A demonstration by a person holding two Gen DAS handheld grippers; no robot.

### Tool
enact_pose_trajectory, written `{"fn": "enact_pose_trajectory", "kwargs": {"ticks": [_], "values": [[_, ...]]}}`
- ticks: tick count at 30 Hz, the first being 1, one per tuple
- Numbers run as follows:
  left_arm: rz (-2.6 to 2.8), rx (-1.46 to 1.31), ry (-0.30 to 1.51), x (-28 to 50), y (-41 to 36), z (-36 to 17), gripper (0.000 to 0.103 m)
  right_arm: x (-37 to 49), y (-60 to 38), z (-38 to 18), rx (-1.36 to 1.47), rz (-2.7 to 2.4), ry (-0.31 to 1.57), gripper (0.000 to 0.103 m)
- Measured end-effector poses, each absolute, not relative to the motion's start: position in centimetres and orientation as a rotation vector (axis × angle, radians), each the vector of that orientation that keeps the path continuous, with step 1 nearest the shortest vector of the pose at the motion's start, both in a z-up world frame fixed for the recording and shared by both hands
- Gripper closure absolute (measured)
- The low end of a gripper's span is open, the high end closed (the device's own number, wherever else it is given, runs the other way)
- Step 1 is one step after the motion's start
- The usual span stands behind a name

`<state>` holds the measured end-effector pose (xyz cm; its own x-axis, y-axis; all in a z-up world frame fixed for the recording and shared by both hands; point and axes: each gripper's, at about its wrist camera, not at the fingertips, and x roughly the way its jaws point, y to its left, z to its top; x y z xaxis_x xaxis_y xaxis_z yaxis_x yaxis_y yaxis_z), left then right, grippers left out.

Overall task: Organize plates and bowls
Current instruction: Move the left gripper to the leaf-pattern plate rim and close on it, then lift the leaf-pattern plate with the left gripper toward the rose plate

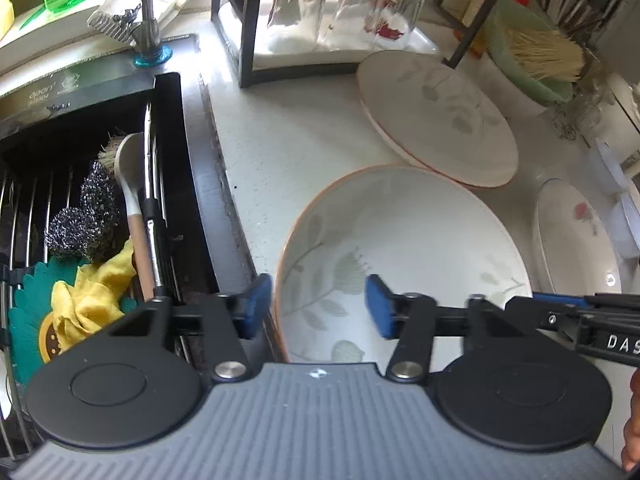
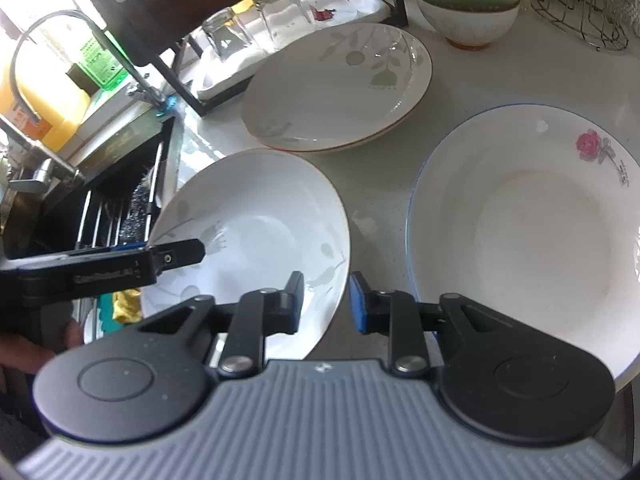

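White leaf-print bowl (image 2: 256,236): both rims straddled, bare counter (image 1: 288,140) beyond.

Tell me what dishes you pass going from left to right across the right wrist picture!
Leaf-pattern bowl that both grippers reach for, then the leaf-pattern plate farther back, then the rose bowl on the right.

Daylight floods in from beyond the sink, blowing out the far left corner in both fisheye views and glaring off the upturned glasses (image 1: 304,12) at the far edge of the counter (image 1: 288,140). The sink basin (image 1: 92,184) lies in deep shadow. Straight lines bow toward the edges; detail is soft, with slight blur throughout.
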<state>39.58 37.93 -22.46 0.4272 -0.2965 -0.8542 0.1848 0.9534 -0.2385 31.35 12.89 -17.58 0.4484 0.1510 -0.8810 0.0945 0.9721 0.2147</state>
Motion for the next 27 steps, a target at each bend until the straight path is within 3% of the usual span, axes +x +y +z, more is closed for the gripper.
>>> {"fn": "enact_pose_trajectory", "kwargs": {"ticks": [4,9,27], "values": [[-0.291,-0.108,1.079,40.2,37.7,-22.9,0.06,31.8,13.1,-18.1,0.233,0.03,1.092,0.083],[-0.316,-0.131,1.078,40.8,38.2,-23.0,0.06,31.7,12.1,-18.8,0.304,0.046,1.086,0.091],[-0.429,-0.377,1.152,39.4,39.8,-20.9,0.06,31.2,9.8,-15.2,0.338,0.097,1.057,0.091]]}}
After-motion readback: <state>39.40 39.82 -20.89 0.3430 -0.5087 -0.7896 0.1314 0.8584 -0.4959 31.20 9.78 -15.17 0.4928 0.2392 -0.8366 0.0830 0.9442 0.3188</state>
